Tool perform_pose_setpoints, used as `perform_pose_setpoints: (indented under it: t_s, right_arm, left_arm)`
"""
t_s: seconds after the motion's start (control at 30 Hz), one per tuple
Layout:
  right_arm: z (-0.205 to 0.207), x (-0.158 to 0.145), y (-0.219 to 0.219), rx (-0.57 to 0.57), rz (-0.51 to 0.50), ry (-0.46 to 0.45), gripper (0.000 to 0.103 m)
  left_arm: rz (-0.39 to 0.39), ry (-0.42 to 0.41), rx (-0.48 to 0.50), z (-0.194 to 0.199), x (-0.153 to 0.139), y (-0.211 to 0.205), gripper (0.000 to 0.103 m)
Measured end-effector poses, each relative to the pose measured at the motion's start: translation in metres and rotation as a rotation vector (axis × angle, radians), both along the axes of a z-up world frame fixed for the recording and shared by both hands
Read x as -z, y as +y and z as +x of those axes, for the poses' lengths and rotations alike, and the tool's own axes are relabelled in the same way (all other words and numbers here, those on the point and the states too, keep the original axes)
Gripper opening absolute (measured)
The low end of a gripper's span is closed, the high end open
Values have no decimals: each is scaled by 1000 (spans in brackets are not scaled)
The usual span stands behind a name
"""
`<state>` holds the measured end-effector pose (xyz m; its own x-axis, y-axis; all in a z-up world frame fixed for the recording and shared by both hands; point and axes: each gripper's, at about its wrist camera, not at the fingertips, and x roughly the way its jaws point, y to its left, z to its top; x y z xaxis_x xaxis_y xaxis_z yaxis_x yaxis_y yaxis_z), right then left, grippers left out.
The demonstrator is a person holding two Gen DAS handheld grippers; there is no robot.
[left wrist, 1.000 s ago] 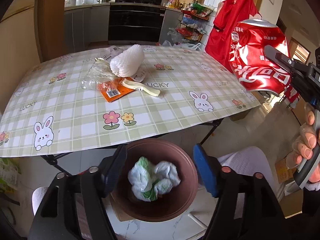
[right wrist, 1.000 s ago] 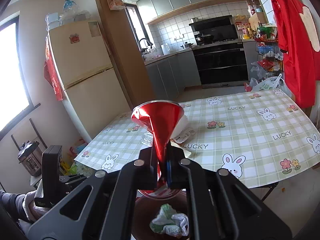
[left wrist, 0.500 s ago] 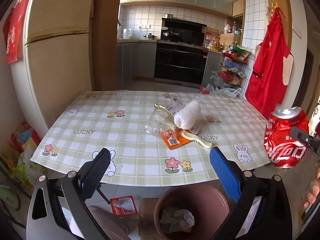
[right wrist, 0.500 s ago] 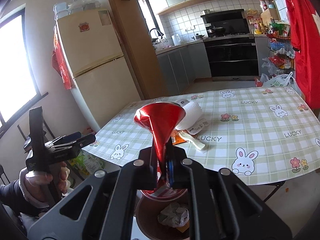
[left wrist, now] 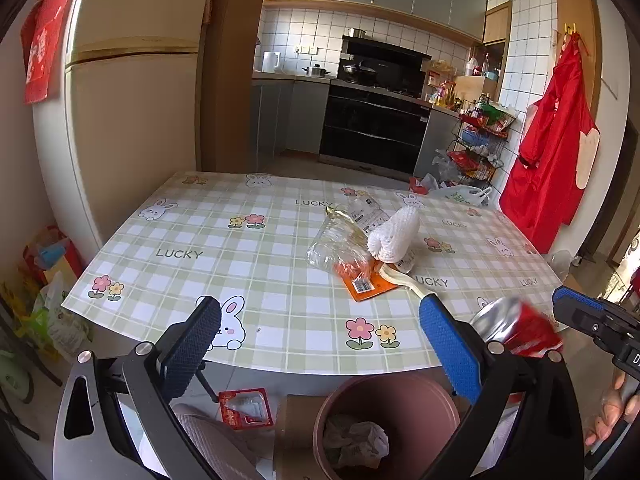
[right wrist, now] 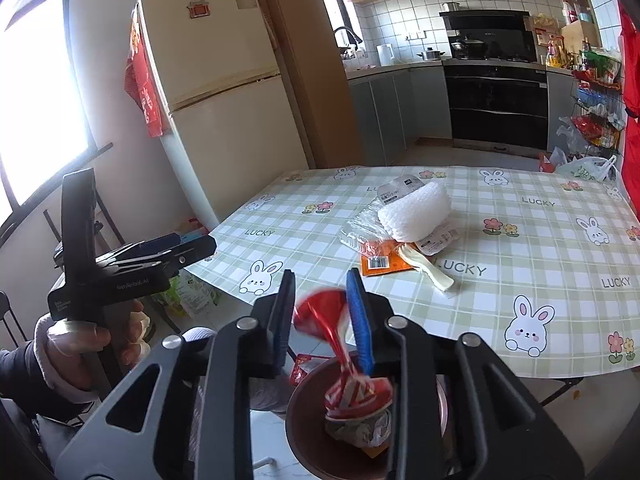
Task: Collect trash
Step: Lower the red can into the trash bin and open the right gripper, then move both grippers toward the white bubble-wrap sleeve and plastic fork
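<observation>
Since the right tool (right wrist: 320, 312) is opening, the crushed red soda can (right wrist: 340, 344) now drops toward the brown round bin (right wrist: 304, 432); left tool (left wrist: 320, 344) gapes empty.

One crushed red can (right wrist: 340, 344) above one brown bin (left wrist: 384, 396), five trash pieces on the table (left wrist: 192, 240) behind the bin, two grippers.

My left tongs (left wrist: 320, 344) are black angular frames with silver screws and blue, dimpled pads (left wrist: 448, 350). My right tongs (right wrist: 322, 316) match, one pad blue. White lettering marks the left handle. A dark sleeve (right wrist: 16, 376) with a pale cuff covers my wrist.
</observation>
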<state>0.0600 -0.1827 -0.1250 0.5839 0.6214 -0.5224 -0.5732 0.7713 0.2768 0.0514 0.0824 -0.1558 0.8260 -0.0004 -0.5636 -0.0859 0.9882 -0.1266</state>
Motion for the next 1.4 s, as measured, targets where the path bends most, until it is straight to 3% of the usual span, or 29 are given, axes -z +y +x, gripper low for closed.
perform_pose_setpoints:
  t_s: [0.1, 0.2, 0.43, 0.53, 1.07, 1.4]
  right_arm:
    - [3, -2, -4, 17, -4, -7, 45]
    - [4, -3, -6, 32, -2, -10, 49]
    - [2, -9, -13, 81, -23, -43, 90]
    - [3, -12, -19, 103, -11, -45, 97]
    - [14, 0, -44, 269, -84, -66, 97]
    - [40, 21, -67, 347, -105, -29, 97]
  left_arm:
    - [1, 6, 6, 1, 2, -2, 97]
    - [-5, 9, 5, 1, 3, -2, 97]
    - [-1, 14, 14, 2, 4, -6, 97]
    - [2, 12, 16, 2, 4, -7, 97]
    - [-2, 32, 55, 17, 11, -17, 97]
    - [-36, 57, 174, 78, 15, -28, 97]
